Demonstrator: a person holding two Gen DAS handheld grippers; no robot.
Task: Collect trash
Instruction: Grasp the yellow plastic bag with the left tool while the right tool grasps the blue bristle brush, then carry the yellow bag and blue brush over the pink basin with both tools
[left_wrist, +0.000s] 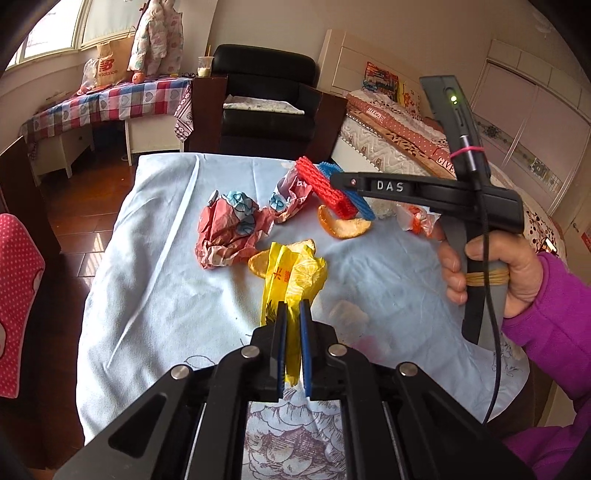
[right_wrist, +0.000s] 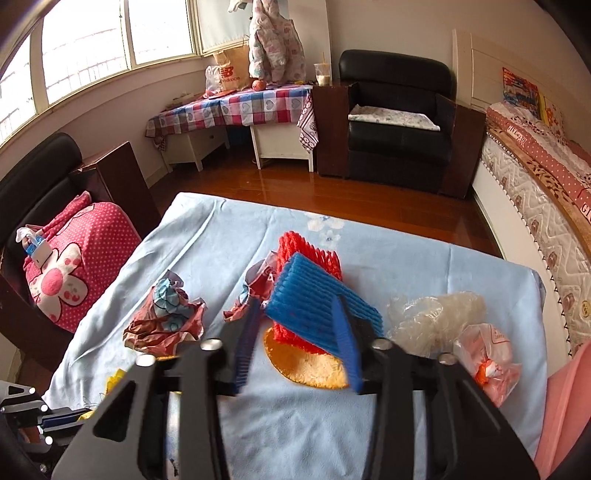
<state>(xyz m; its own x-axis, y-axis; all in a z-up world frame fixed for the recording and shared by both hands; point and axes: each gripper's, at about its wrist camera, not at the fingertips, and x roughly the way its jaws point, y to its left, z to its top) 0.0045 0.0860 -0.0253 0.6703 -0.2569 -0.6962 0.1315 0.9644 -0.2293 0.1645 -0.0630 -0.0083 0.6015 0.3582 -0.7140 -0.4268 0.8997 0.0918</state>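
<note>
Left gripper (left_wrist: 293, 314) pinches the yellow wrapper (left_wrist: 291, 273); right gripper (right_wrist: 299, 321), jaws spread around the blue foam net (right_wrist: 314, 295), should squeeze gently, lifting it clear of the orange peel (right_wrist: 310, 363)

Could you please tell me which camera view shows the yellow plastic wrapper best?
The left wrist view: the yellow plastic wrapper lies centred on the blue cloth, pinched between the left gripper's jaws. The right wrist view shows only a yellow scrap at its lower left edge.

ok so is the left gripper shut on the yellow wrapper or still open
Shut on it. The left gripper has its blue pads pressed against the yellow wrapper, which runs between them, with no gap on either side.
</note>
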